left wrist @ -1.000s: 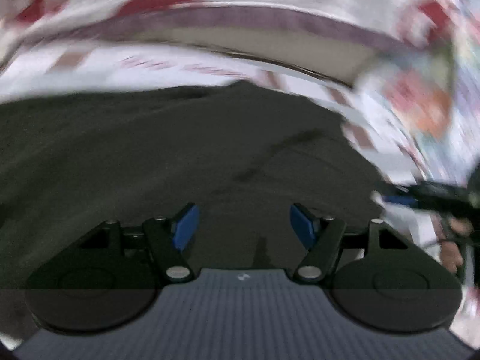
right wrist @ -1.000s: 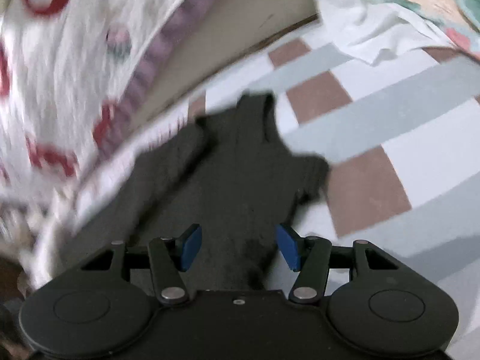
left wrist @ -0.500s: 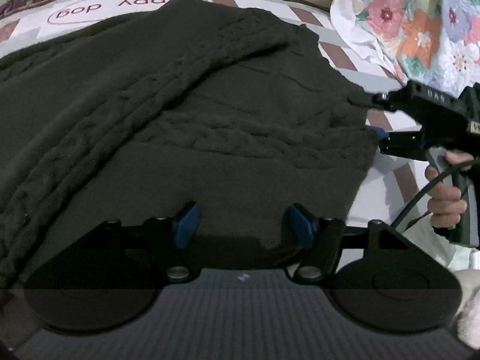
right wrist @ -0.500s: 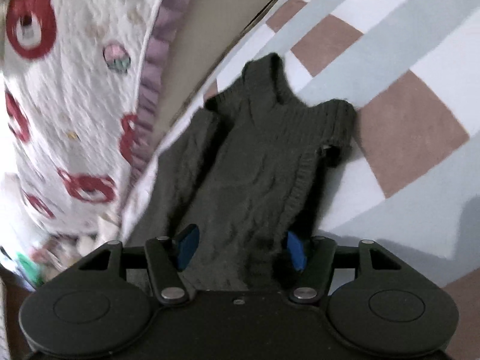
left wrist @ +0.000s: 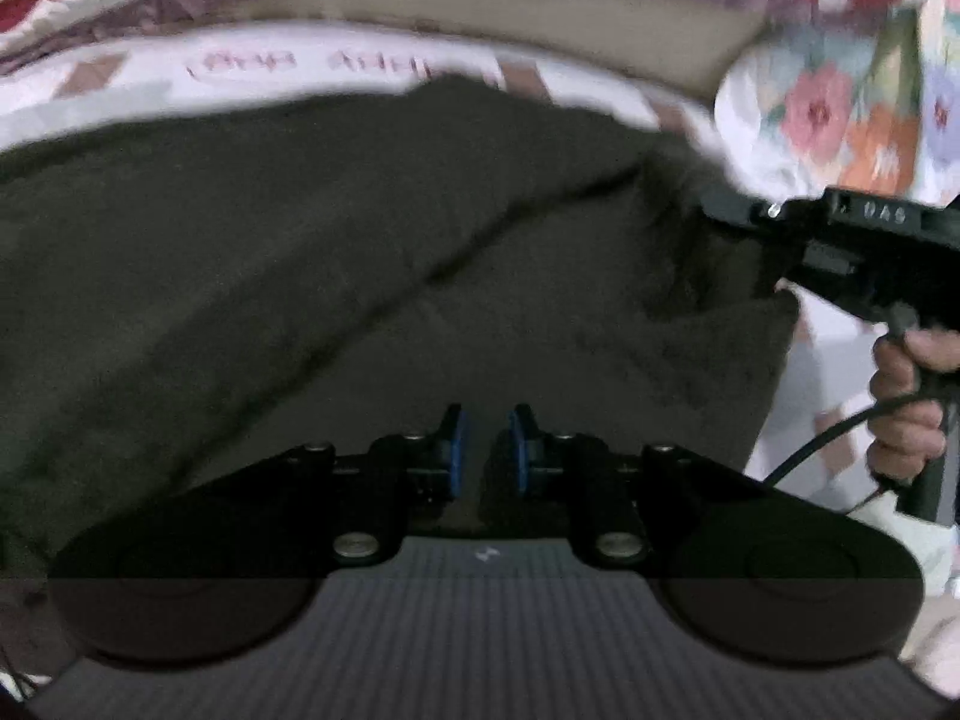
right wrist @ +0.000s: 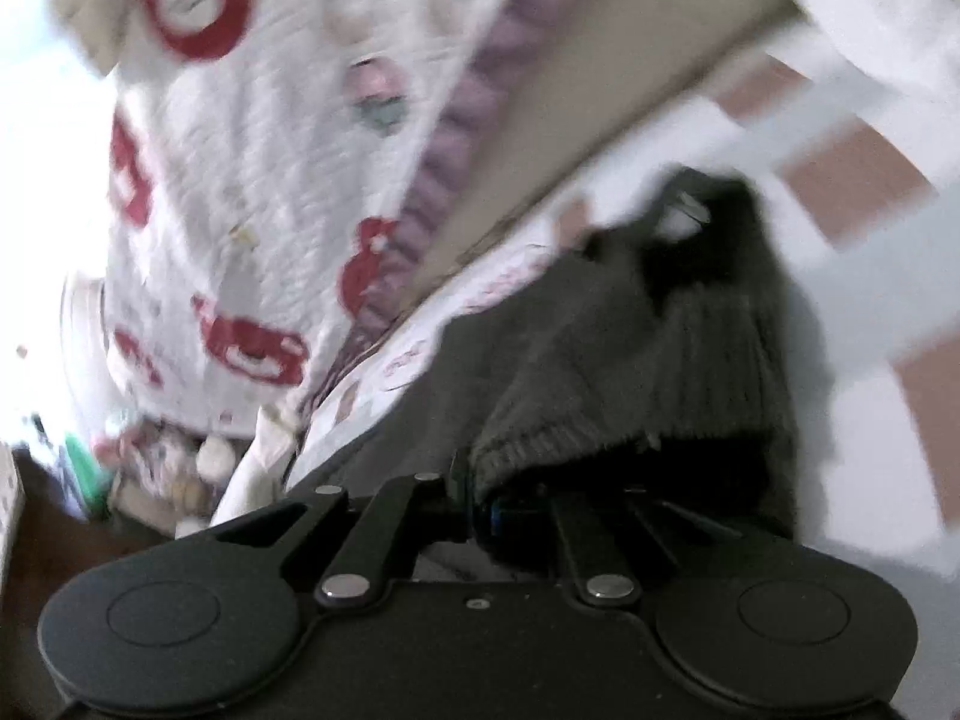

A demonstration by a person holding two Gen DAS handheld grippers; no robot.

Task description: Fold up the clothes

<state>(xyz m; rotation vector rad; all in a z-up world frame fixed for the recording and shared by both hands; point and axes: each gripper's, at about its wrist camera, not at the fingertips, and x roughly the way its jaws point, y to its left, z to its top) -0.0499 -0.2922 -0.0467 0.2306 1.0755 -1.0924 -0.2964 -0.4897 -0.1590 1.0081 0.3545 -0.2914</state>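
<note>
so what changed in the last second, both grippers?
Both closed from open. The left gripper pinched the dark sweater; the right gripper clamped its ribbed hem and lifted that edge. The sweater is still spread on the checked sheet.

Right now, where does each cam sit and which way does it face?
Left wrist: on the left gripper, looking along its fingers across the dark sweater; the right gripper and right hand show at the right.
Right wrist: on the right gripper, facing the sweater's ribbed hem and the bear quilt.
Shared: the sweater and checked sheet.
</note>
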